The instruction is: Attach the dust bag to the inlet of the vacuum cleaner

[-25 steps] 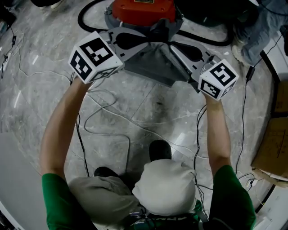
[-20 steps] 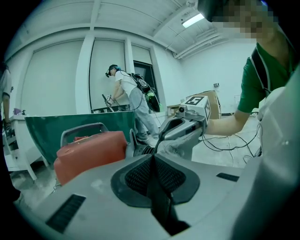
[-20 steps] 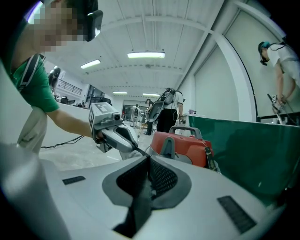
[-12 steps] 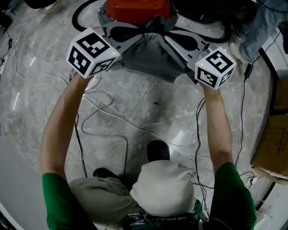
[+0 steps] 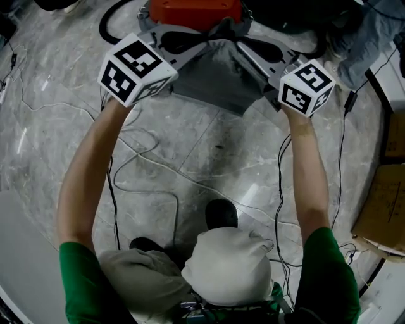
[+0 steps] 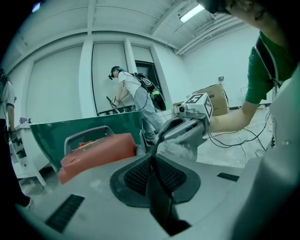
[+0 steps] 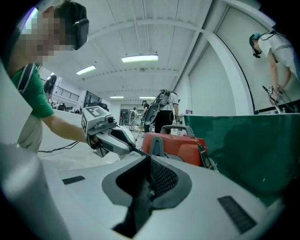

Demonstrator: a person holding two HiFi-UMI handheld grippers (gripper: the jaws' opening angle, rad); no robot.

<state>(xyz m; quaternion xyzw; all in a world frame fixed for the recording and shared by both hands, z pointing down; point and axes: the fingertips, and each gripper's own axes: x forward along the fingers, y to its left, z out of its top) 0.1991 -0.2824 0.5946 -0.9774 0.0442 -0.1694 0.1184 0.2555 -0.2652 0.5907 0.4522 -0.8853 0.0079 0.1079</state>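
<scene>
Nearest, a grey marble floor [image 5: 215, 158] is seen, with thin loose cables [image 5: 152, 166] lying on it. Off to the right side, a brown cardboard box [image 5: 383, 202] is set on the floor. What is in it cannot be seen.

Farther out, a grey cloth dust bag [image 5: 218, 76] is held up off the floor by two grippers. One side of the bag's top edge is clenched tight in the jaws of the left gripper [image 6: 153, 159]. The other side is between the jaws of the right gripper [image 7: 149, 164]. These jaws are opening, but the cloth is pressed by them. The two gripper tips are kept close together, and the rest of the bag hangs down loose below them. What is inside the bag cannot be seen.

Just past the bag's top edge, a red plastic vacuum cleaner [image 5: 196, 9] with a grey handle is stood on the floor. It cannot be told if the bag touches it. A thick black hose [image 5: 114, 22] is curled beside it. Behind the vacuum cleaner, a dark green panel [image 7: 253, 150] is seen.
</scene>
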